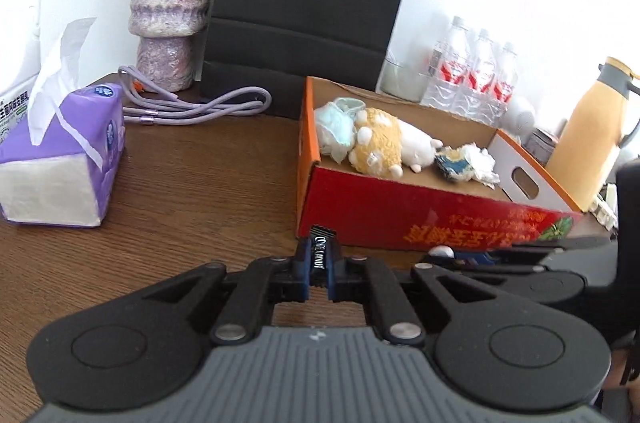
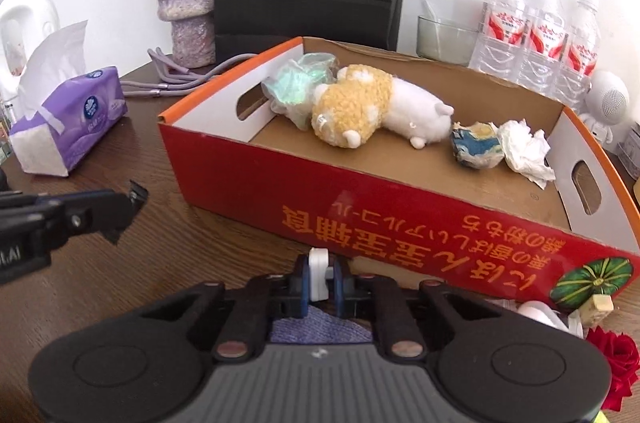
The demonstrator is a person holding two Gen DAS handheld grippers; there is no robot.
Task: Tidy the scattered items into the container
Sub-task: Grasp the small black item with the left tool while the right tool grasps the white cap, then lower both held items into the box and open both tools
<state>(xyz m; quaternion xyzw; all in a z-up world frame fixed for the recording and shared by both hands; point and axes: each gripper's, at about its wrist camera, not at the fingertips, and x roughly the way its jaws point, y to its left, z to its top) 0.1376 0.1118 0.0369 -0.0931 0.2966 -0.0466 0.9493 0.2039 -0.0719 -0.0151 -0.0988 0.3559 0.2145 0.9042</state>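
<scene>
A red cardboard box point(image 1: 400, 207) point(image 2: 280, 191) stands on the wooden table. It holds a yellow-and-white plush toy point(image 1: 384, 143) point(image 2: 360, 111), a pale green bundle point(image 2: 298, 83), a crumpled blue-and-yellow wrapper point(image 2: 476, 143) and a crumpled tissue point(image 2: 526, 147). My left gripper point(image 1: 320, 259) is shut on a small black candy packet point(image 1: 322, 251), just in front of the box's near left corner; it also shows in the right wrist view point(image 2: 128, 203). My right gripper point(image 2: 320, 275) is shut on a small white object point(image 2: 319, 273) at the box's front wall.
A purple tissue pack point(image 1: 64, 159) lies at the left. A stone-like vase point(image 1: 170, 7), a purple cord point(image 1: 200, 103) and a black paper bag point(image 1: 308, 3) stand behind. Water bottles point(image 2: 540, 35), a glass bowl point(image 2: 444, 37), a yellow flask point(image 1: 588, 139) and a red rose point(image 2: 616, 359) are at the right.
</scene>
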